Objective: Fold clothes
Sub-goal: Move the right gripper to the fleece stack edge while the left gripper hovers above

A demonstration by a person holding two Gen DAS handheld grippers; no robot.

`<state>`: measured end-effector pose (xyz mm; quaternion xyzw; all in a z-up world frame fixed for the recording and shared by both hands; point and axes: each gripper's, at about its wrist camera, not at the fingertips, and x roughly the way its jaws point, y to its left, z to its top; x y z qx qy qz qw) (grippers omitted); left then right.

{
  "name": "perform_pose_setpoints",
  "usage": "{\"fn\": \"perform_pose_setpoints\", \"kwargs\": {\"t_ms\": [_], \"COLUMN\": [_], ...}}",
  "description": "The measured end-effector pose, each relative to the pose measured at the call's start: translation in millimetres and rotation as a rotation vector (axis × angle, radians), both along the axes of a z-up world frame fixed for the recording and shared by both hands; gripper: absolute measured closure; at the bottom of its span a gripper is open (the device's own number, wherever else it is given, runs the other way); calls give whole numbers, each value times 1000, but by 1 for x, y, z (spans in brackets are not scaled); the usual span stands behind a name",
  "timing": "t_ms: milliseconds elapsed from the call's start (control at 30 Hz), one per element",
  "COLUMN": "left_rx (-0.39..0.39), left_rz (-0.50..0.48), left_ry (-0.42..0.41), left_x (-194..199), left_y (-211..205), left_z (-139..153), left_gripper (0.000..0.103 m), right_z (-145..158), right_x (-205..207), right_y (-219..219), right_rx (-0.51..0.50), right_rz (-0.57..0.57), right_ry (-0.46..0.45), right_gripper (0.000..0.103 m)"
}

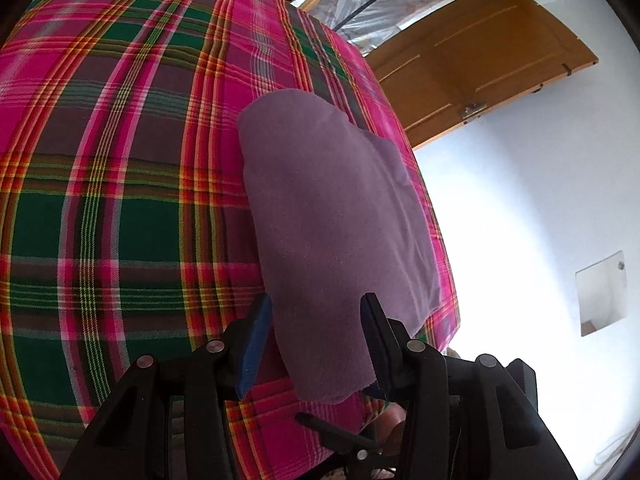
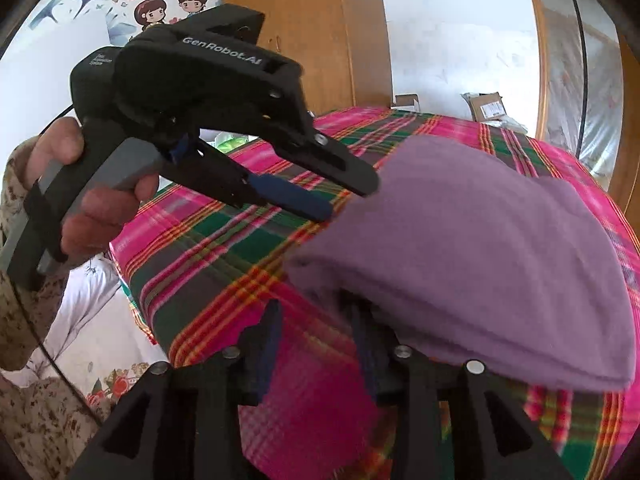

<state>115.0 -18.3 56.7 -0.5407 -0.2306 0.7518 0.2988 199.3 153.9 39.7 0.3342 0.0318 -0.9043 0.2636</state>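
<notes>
A bedroom with white walls and a wooden door point(image 1: 480, 68) standing open; most of both views is filled by a bed under a plaid blanket point(image 1: 120, 160) in bright pink, green, red and yellow; a cardboard box point(image 2: 486, 106) sits beyond the bed's far edge, and a cartoon sticker of two children point(image 2: 172, 6) decorates the wall. On the blanket, near one edge of the bed, lies a folded purple garment point(image 1: 332, 216) (soft and fleecy in look), folded into a thick, roughly oblong bundle with rounded corners. The left gripper point(image 1: 316, 304) points down at the near end of this bundle; its two fingers stand partly apart, one on each side of the garment's narrow end; the blue pad of the left-side finger point(image 1: 256, 328) shows a sliver of blanket between itself and the cloth, while the other finger lies against the cloth's edge; whether they actually pinch the cloth cannot be told. In the right wrist view, a person's hand point(image 2: 80, 184), in a speckled brown sleeve point(image 2: 24, 320), holds that left gripper by its grey trigger handle. The right gripper point(image 2: 316, 320) sits low at the near corner of the same garment; its fingers are partly open, with only plaid blanket between them; the purple cloth drapes over the tip of its right-side finger; this view is slightly blurred.
</notes>
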Motion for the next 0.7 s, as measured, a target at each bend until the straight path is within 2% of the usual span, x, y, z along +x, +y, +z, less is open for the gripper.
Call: {"fn": "perform_pose_setpoints", "kwargs": {"t_ms": [167, 300, 433, 667, 700], "left_rx": [-3, 1, 3, -2, -2], "left_rz": [-7, -4, -13, 1, 3], "left_ry": [-10, -13, -11, -11, -12], "left_x": [-3, -4, -4, -5, -5], "left_y": [1, 0, 1, -3, -4], "left_z": [-2, -1, -1, 1, 2], "left_gripper": [55, 55, 55, 55, 55], "right_z": [-3, 0, 2, 12, 12], "right_x": [-10, -2, 6, 4, 3], "right_y": [-13, -21, -19, -9, -9], "right_rx": [-20, -1, -24, -60, -70], "right_rz": [43, 78, 124, 67, 64], "right_ry": [-25, -4, -15, 14, 8], "right_gripper": [64, 63, 63, 70, 75]}}
